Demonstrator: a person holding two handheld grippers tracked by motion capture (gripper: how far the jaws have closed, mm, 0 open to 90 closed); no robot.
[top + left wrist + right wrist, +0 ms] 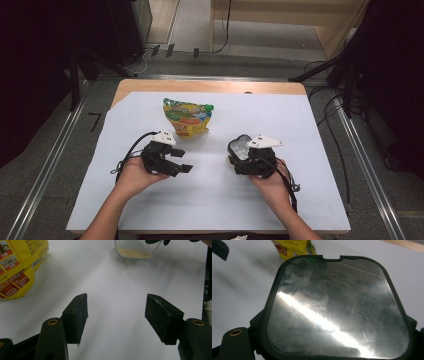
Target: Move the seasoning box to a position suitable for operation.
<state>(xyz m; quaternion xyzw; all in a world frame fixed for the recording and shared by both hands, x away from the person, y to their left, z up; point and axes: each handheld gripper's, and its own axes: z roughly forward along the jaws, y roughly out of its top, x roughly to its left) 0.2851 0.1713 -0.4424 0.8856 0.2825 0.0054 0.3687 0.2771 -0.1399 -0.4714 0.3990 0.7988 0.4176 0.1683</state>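
Note:
A yellow printed pouch (187, 117) with a green cap stands at the middle back of the white sheet (300, 125). My left gripper (184, 161) hovers in front of it, slightly left, jaws open with nothing between them. In the left gripper view its pads (77, 317) stand wide apart over bare sheet, with the pouch (17, 267) at the upper left. My right gripper (241, 156) is shut on a clear square container (239, 145) with a dark rim. The container (135, 251) holds a thin layer of beige grains. Its shiny face (334, 307) hides the right jaws' pads.
The white sheet covers a wooden table (210, 86). Metal rails run along the floor on both sides, and cables lie on the floor at the right (330, 115). Bare sheet lies between the two hands.

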